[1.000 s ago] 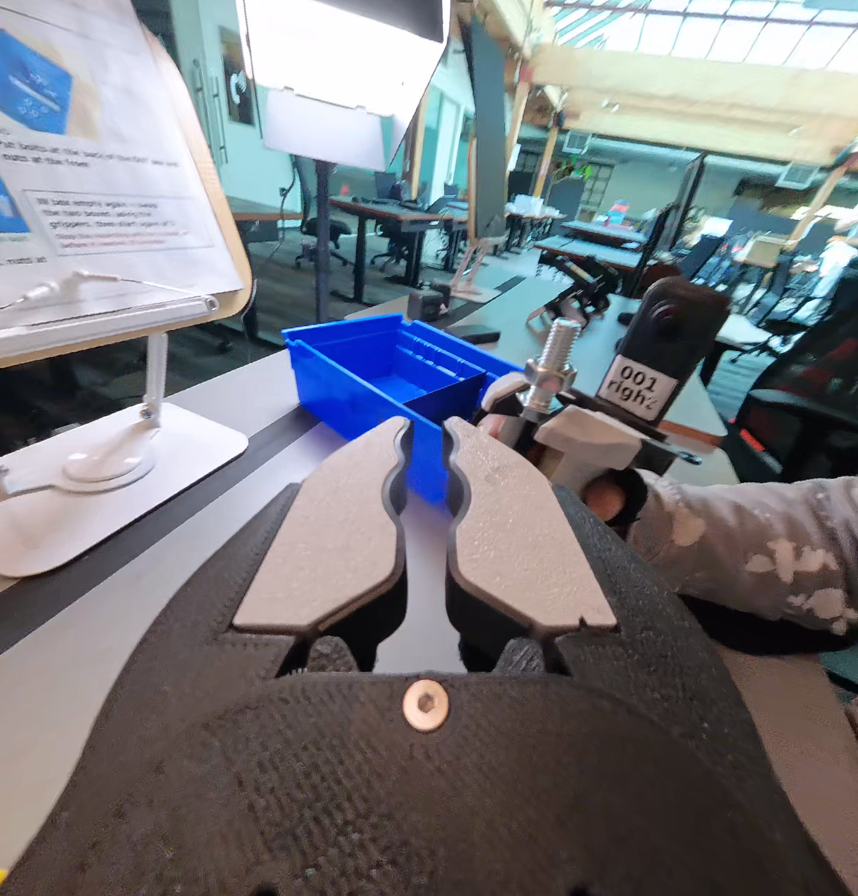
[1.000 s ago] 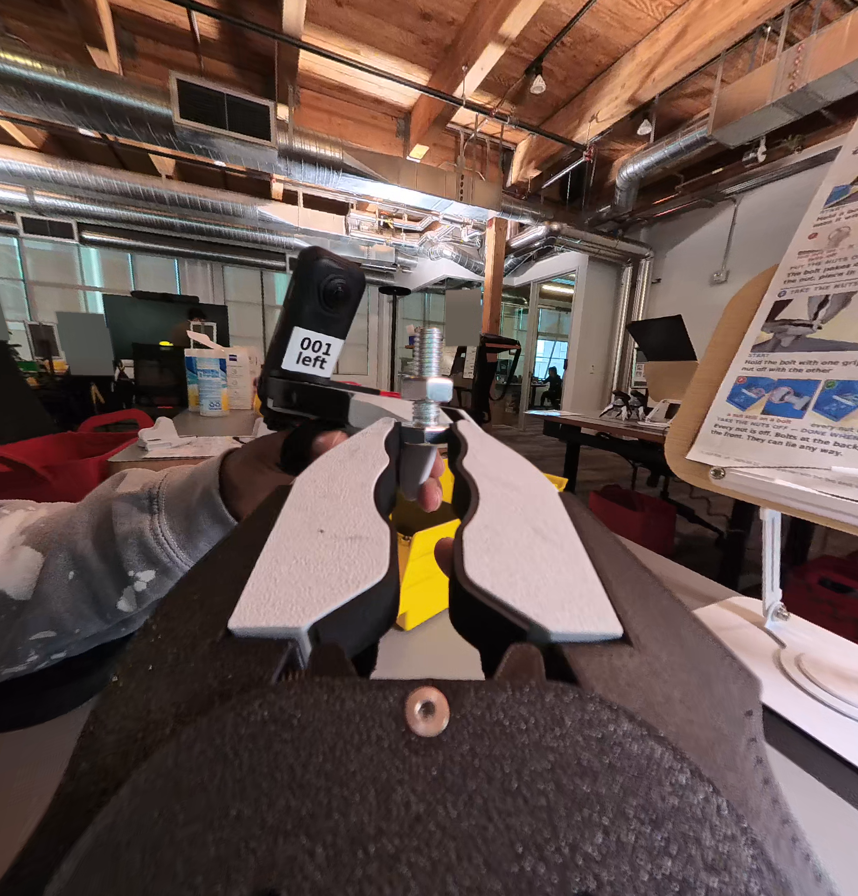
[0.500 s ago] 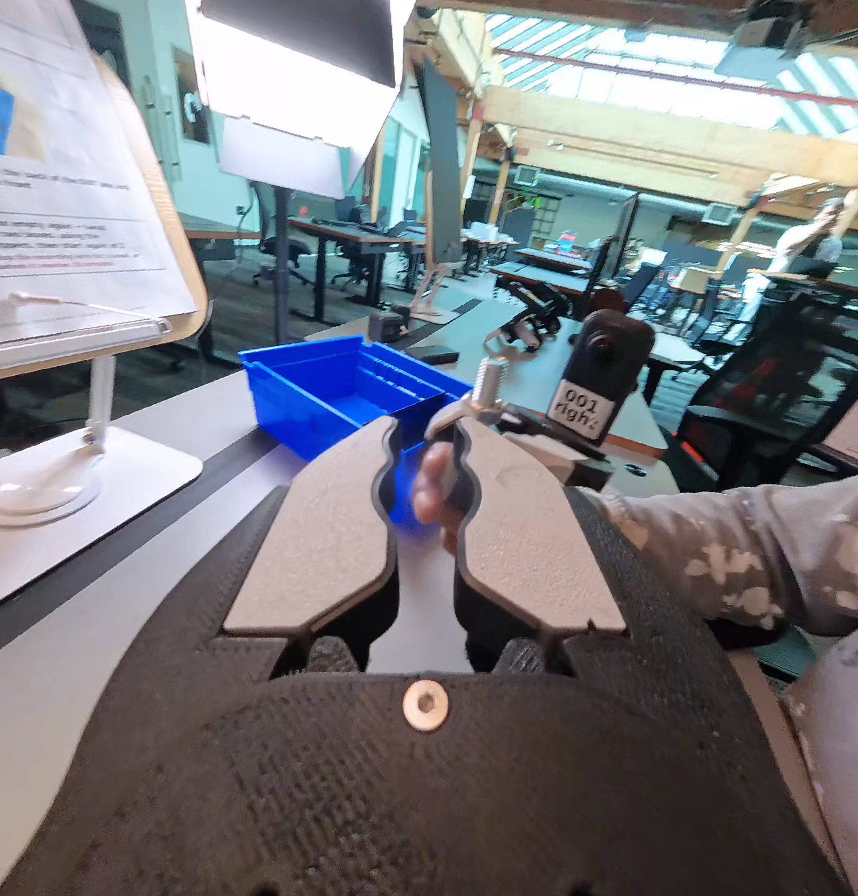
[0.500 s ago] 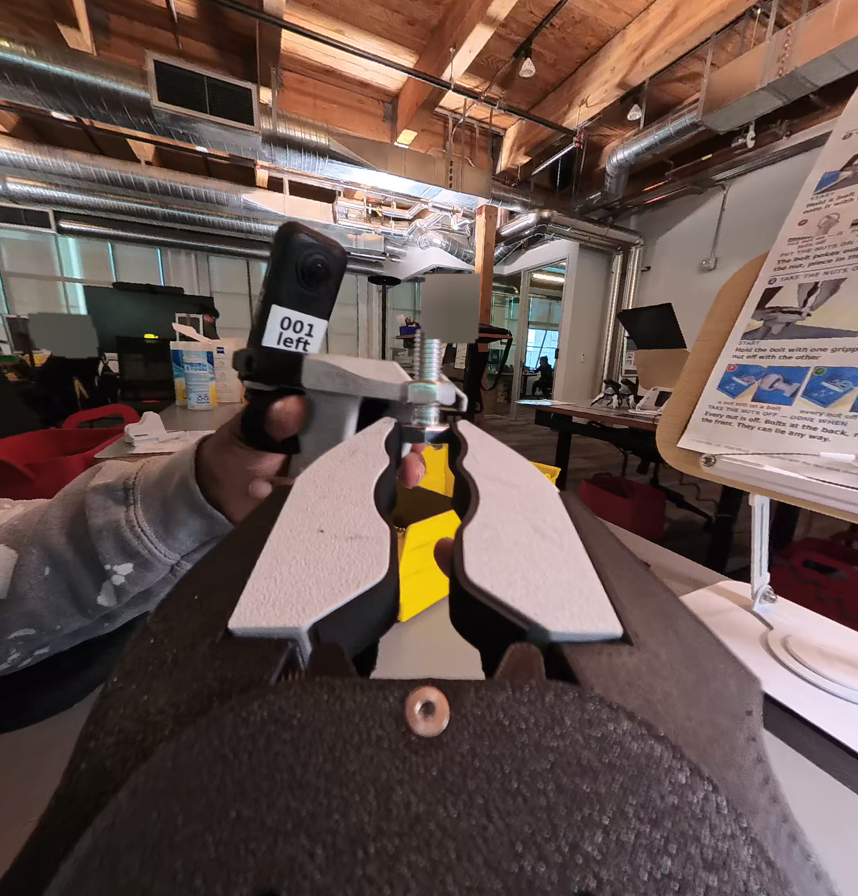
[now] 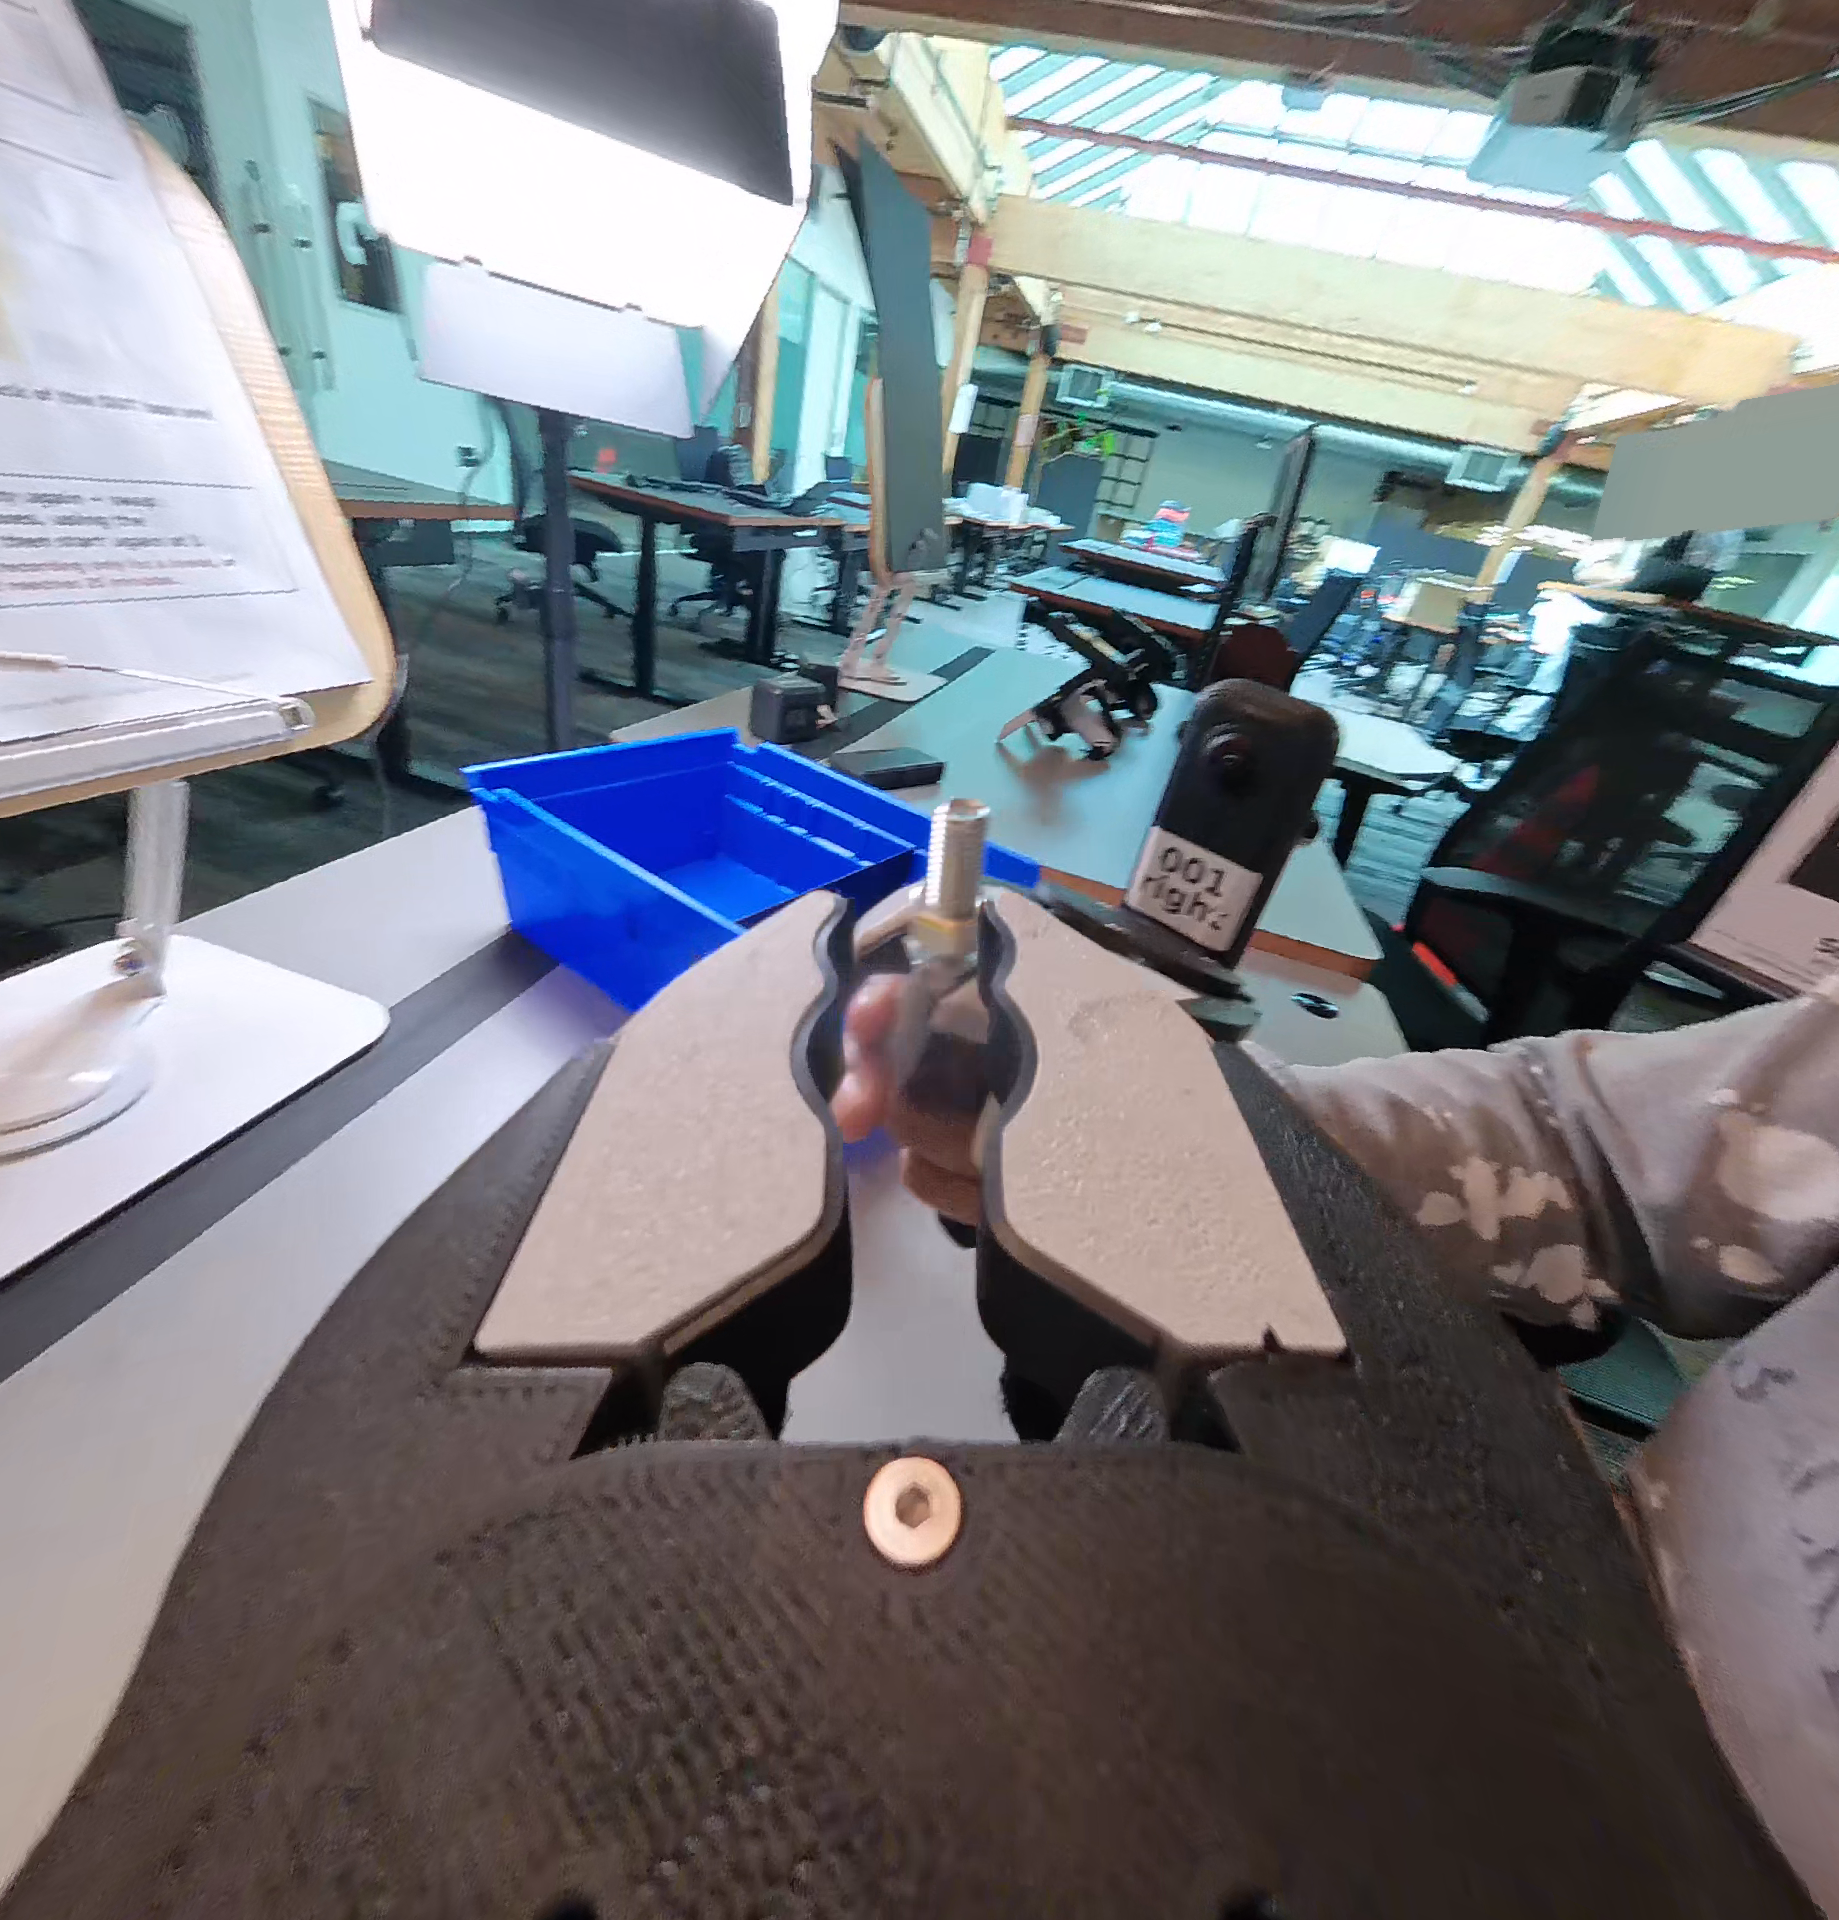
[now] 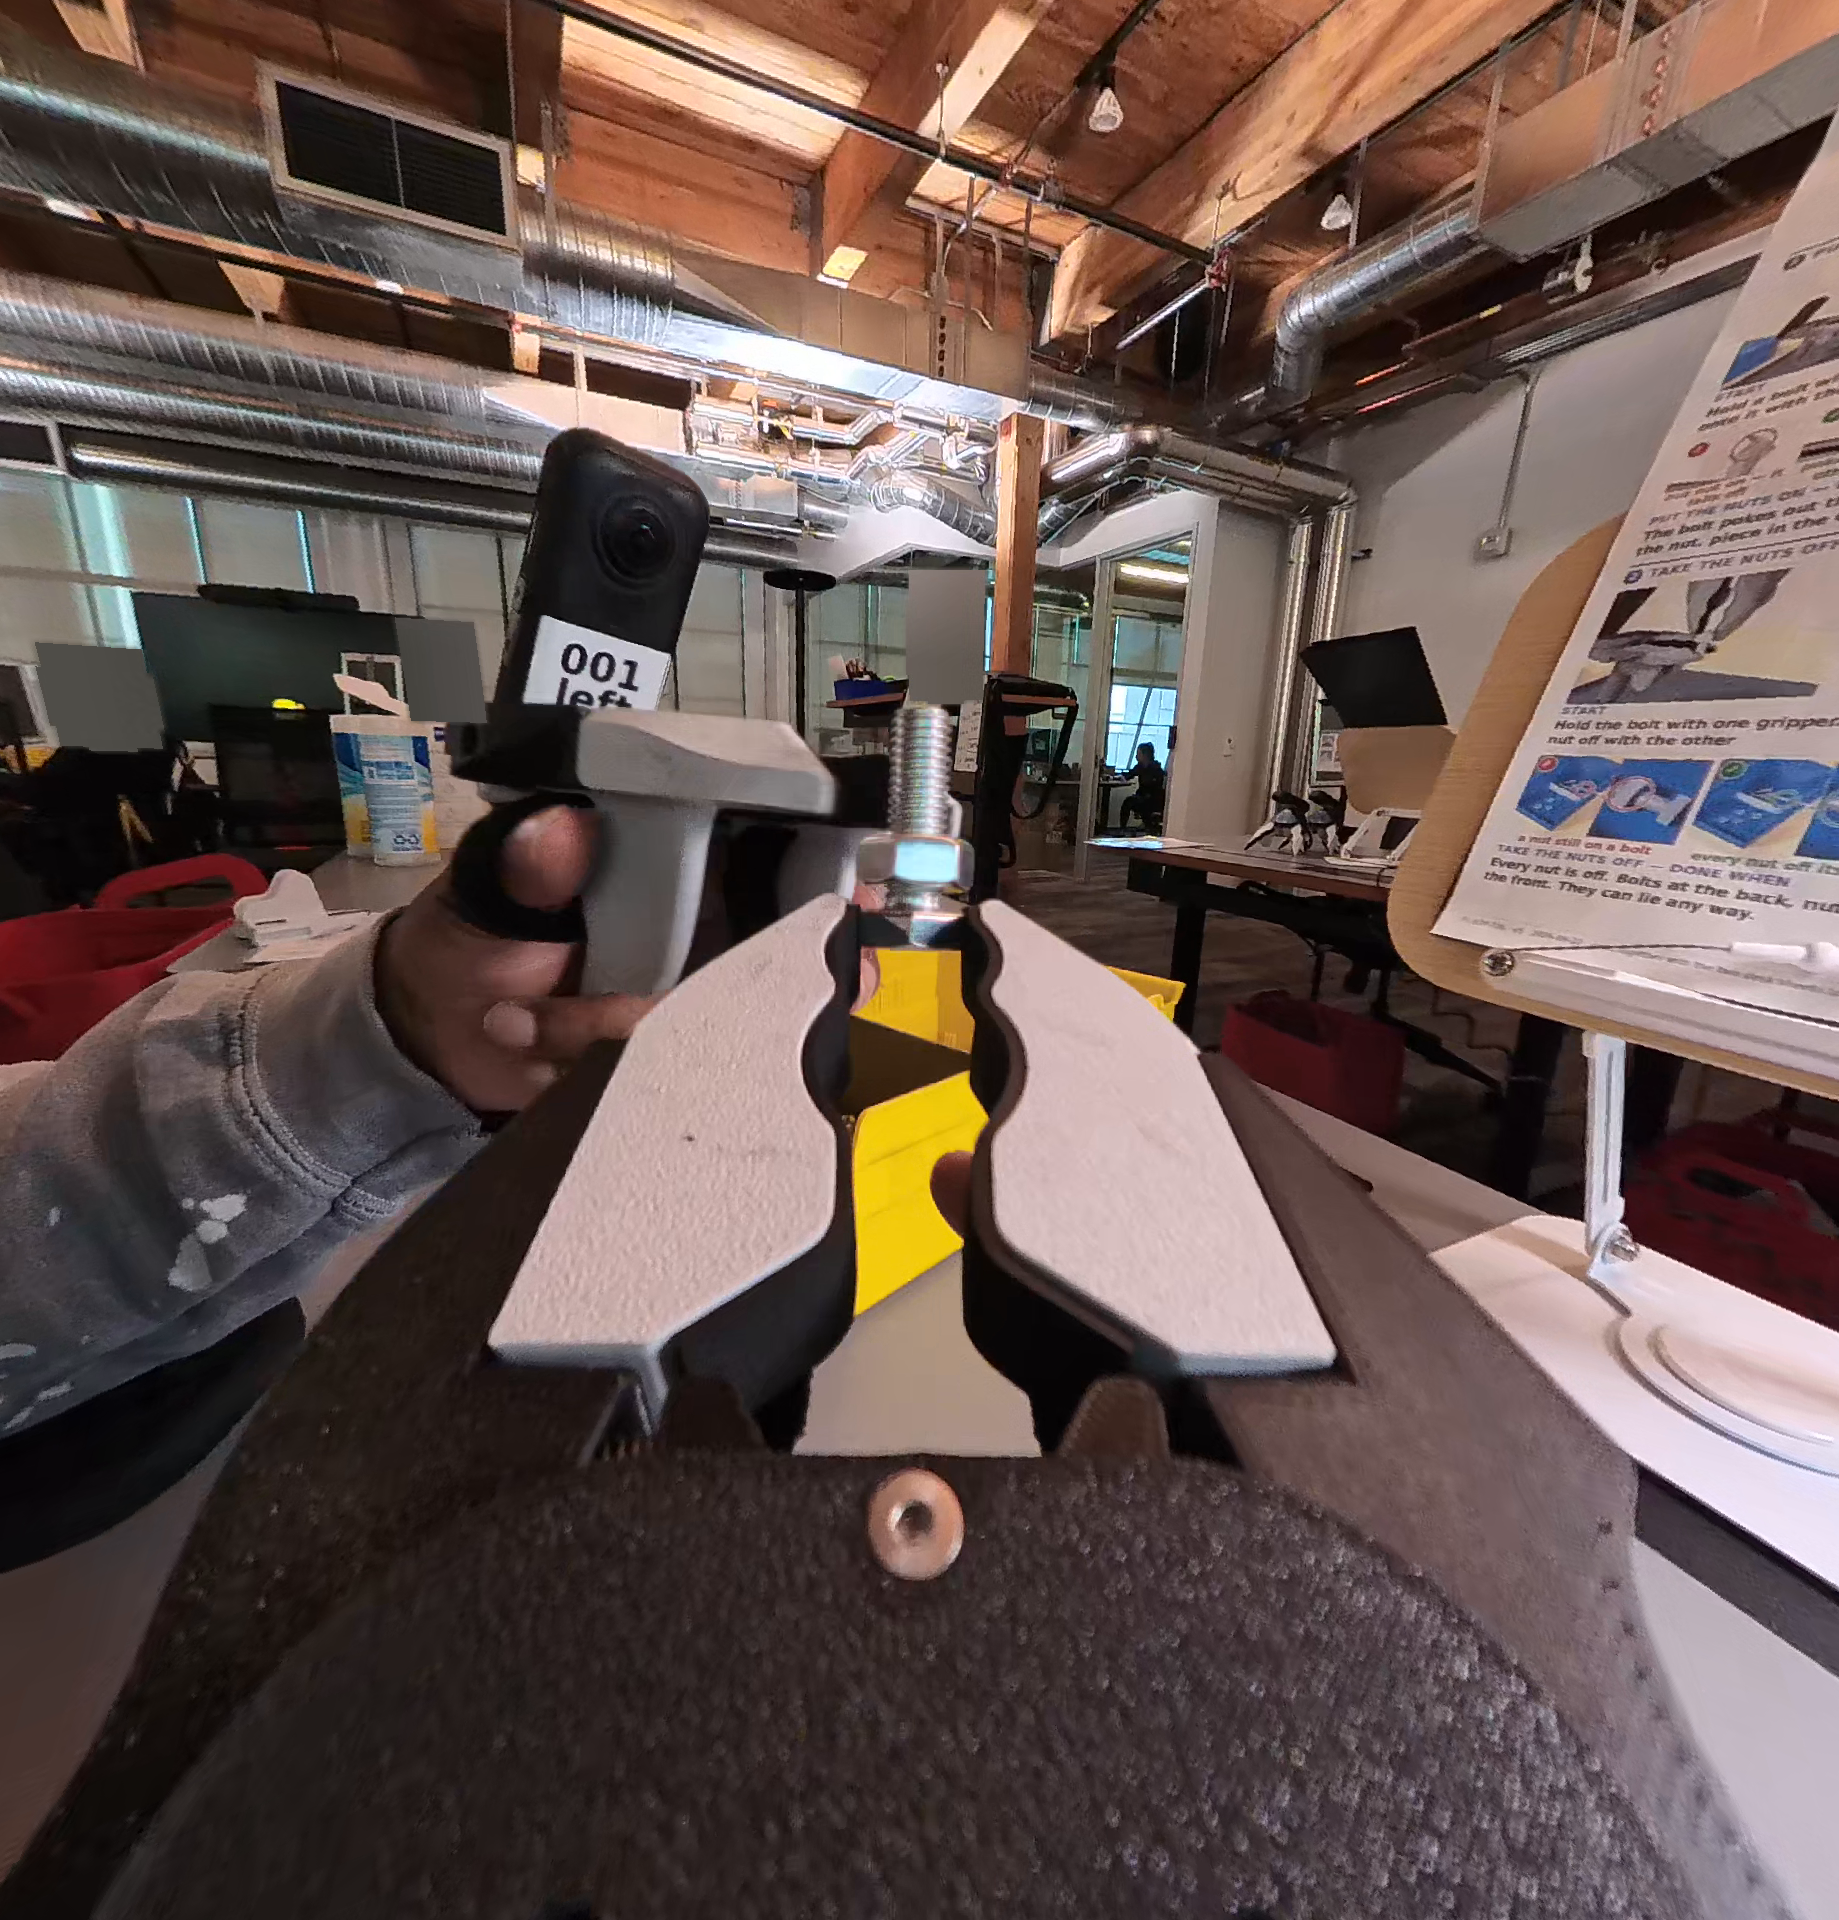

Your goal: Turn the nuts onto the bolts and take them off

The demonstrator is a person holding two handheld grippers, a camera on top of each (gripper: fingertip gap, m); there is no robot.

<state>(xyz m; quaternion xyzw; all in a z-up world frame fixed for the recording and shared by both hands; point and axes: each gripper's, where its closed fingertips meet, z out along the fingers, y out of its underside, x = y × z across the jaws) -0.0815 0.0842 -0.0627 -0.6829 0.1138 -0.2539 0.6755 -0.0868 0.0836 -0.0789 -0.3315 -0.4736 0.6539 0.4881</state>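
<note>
Right gripper point(image 6: 913, 920): we note its jaws closed on the base of an upright threaded bolt point(image 6: 921, 774), with a hex nut point(image 6: 913, 864) on the shank just above the fingertips. Left gripper point(image 5: 915, 935): its fingertips sit on either side of the nut; we cannot tell whether they clamp it. Blue bin point(image 5: 686, 862) behind on the grey table point(image 5: 302, 1226); yellow bin point(image 6: 920, 1143) beneath; document stand point(image 6: 1663, 727) to one side.

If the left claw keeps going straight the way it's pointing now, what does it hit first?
Most likely the silver threaded bolt with its steel hex nut, standing upright at the left claw tips. The right claw grips that bolt. The blue plastic bin lies left of the line. Depth is uncertain.
</note>
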